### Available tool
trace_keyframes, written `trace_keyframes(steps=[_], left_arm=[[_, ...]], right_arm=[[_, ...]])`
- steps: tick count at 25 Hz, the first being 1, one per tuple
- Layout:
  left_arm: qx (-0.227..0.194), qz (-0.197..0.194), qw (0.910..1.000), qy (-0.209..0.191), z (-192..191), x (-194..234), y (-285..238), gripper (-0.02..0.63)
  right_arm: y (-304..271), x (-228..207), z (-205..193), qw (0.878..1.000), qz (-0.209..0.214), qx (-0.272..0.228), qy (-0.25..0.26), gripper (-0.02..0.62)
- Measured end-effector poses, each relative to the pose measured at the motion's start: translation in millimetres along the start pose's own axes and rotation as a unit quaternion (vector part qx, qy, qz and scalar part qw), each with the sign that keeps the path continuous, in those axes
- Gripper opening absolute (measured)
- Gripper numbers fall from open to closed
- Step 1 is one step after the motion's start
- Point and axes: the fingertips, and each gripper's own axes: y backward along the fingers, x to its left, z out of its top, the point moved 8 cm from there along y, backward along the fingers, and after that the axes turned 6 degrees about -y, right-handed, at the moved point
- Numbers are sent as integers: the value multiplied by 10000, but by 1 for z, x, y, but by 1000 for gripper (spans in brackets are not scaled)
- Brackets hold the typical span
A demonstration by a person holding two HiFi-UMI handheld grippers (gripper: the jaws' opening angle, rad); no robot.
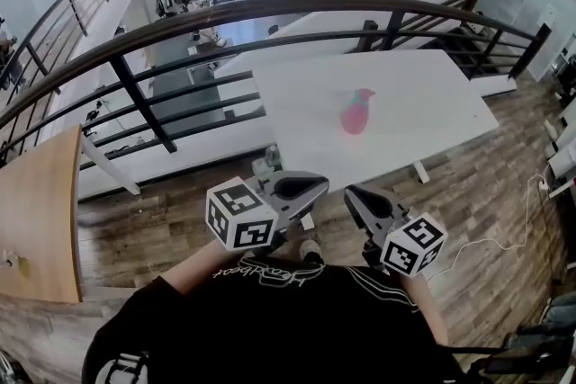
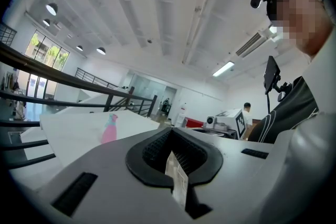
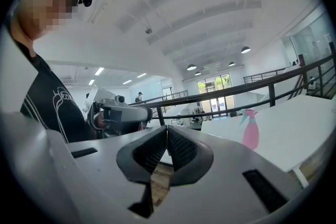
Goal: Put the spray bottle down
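An open office mezzanine seen steeply from above, with a wood-plank floor (image 1: 486,184) and a dark curved metal railing (image 1: 135,90) sweeping across the upper part of the head view. Beyond and below the railing lies a lower level with desks and glass doors.

A large white table (image 1: 423,103) stands on the plank floor just inside the railing. At the far left edge, the corner of a light wooden tabletop (image 1: 36,220) shows.

A person in a black shirt (image 1: 270,319) with white lettering fills the bottom of the head view, holding both grippers close in front of the chest, well apart from the white table.

The left gripper (image 1: 301,186) is pale grey with black pads and carries a marker cube (image 1: 241,216). In its own view the left gripper (image 2: 171,136) has its jaws closed tip to tip, with nothing between them.

The right gripper (image 1: 369,204) sits just beside it, with its own marker cube (image 1: 412,245). In the right gripper view the right gripper (image 3: 167,131) likewise has its jaws pressed together and empty.

The spray bottle (image 1: 356,111), pink with a teal trigger head, stands upright near the middle of the white table, held by neither gripper. It also shows in the left gripper view (image 2: 109,129) and the right gripper view (image 3: 250,129).

A thin white cable (image 1: 504,238) trails across the floor at right.
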Motion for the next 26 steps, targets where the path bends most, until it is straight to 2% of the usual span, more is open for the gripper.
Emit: trace_keyframes(steps=[26], left_arm=[[125, -62, 9997, 192, -25, -25, 13, 3]], right_arm=[[13, 23, -29, 9997, -111, 84, -177, 17]])
